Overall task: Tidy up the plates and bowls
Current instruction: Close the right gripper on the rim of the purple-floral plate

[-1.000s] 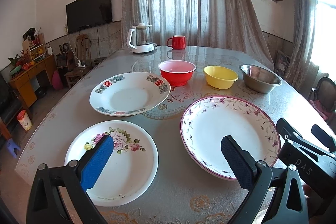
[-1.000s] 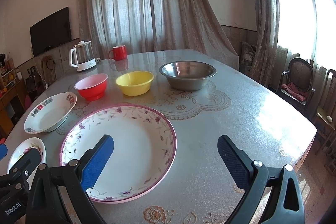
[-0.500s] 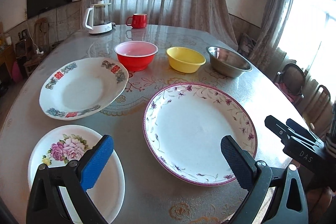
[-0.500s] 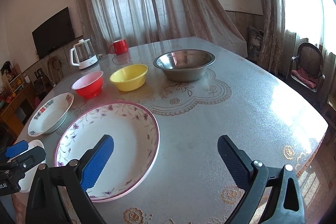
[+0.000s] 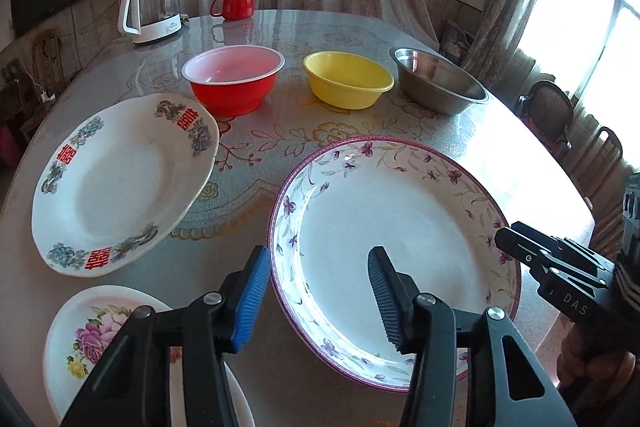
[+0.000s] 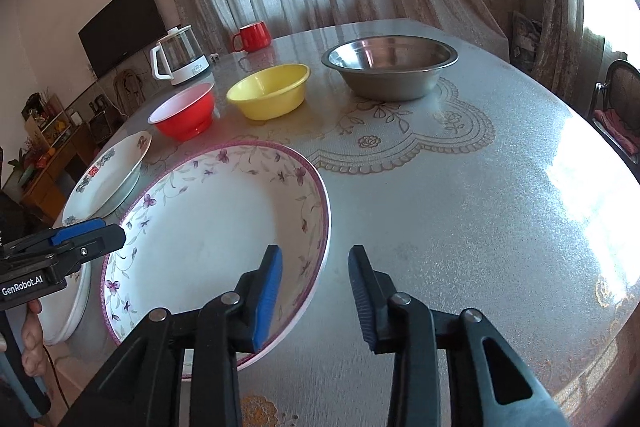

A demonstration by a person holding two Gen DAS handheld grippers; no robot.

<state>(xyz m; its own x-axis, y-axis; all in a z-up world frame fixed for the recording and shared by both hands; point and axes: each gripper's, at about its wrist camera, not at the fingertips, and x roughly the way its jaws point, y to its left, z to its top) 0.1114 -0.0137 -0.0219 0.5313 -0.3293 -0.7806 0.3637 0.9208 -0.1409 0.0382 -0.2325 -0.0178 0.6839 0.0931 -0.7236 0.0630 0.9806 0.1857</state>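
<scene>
Straddling opposite rims of the purple-flowered plate (image 5: 400,227), both grippers have just been closing, jaws part-shut with the rim between them, not yet visibly pinching. Left gripper (image 5: 320,299) takes the near-left rim; right gripper (image 6: 316,291) takes the near-right rim.

Risks, as judged:
- Glazed rim could slip from a pad if the two lifts are uneven; plate tilts and drops.
- Outer fingers may scrape the surface (image 6: 460,207) before getting under the rim.
- Left outer finger sits close to the rose plate (image 5: 100,339); a nudge is possible.

Plate: large, shallow, white, glossy, with a purple edge. It lies flat at the near centre, apart from the red-character plate (image 5: 120,183).
</scene>
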